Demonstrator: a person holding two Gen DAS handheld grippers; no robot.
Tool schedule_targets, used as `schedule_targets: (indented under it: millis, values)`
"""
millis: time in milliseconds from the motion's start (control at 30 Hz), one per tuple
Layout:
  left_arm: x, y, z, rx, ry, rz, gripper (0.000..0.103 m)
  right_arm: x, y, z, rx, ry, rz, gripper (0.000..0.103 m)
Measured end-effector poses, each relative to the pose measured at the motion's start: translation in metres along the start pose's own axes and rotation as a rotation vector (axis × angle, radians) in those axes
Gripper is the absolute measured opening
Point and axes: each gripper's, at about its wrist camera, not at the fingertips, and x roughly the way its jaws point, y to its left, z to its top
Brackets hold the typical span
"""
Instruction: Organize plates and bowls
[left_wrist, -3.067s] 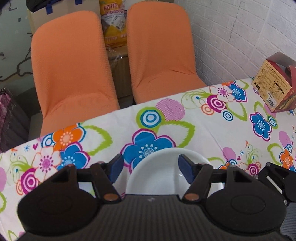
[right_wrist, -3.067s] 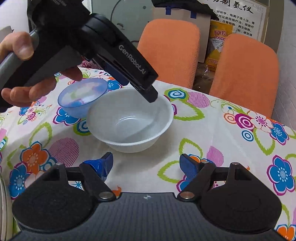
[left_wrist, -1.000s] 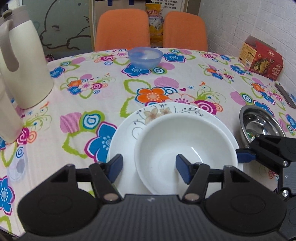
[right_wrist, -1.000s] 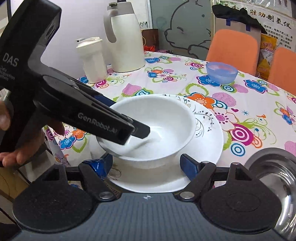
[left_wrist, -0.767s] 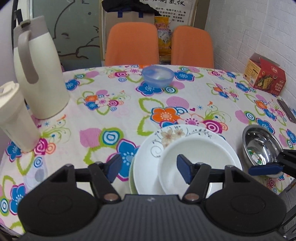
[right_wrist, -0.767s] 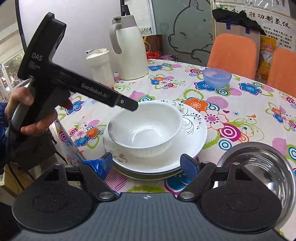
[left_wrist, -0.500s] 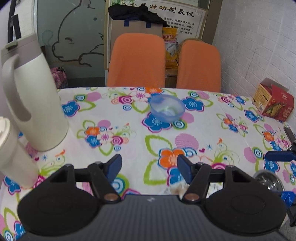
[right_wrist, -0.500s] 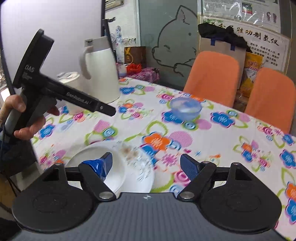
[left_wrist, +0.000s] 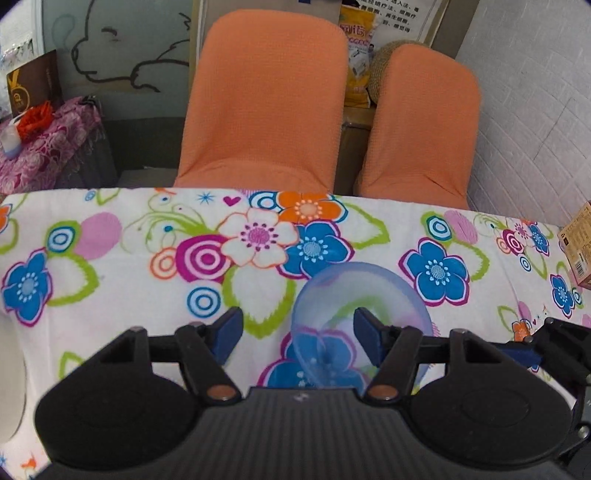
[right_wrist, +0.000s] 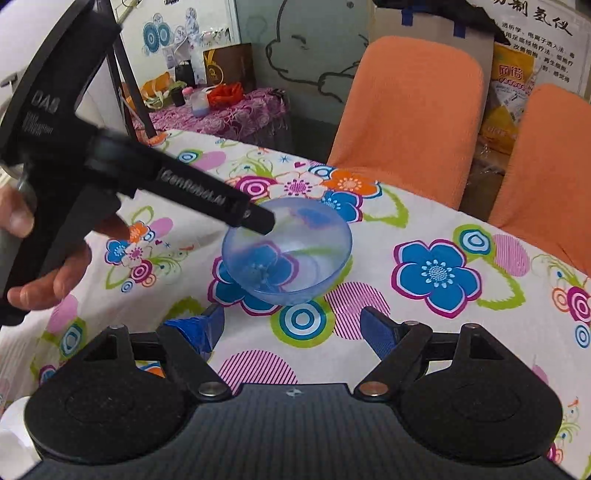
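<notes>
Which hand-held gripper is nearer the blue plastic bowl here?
Left. The left hand-held gripper has one finger over the blue plastic bowl's rim, jaws open. The right hand-held gripper sits just short of it, open.

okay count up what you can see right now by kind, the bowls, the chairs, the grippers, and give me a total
Bowls: 1, the translucent blue bowl on the floral tablecloth.
Chairs: 2, the nearer orange chair and the orange chair beside it.
Grippers: 2, the left gripper and the right gripper, both with jaws apart.
Total: 5.
</notes>
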Motion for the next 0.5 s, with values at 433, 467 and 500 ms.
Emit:
schedule_targets:
  millis: [433, 467, 500]
  values:
    - [0.039, -0.006, 0.001, 0.040, 0.026, -0.049, 0.050, 0.053, 0.006, 0.005, -0.057, -0.053, -0.026, 0.067]
    - [0.039, -0.007, 0.001, 0.043, 0.027, -0.042, 0.048, 0.054, 0.008, 0.006, -0.060, -0.058, -0.035, 0.067]
    - [0.039, -0.008, 0.001, 0.047, 0.030, -0.034, 0.047, 0.055, 0.009, 0.006, -0.061, -0.059, -0.040, 0.067]
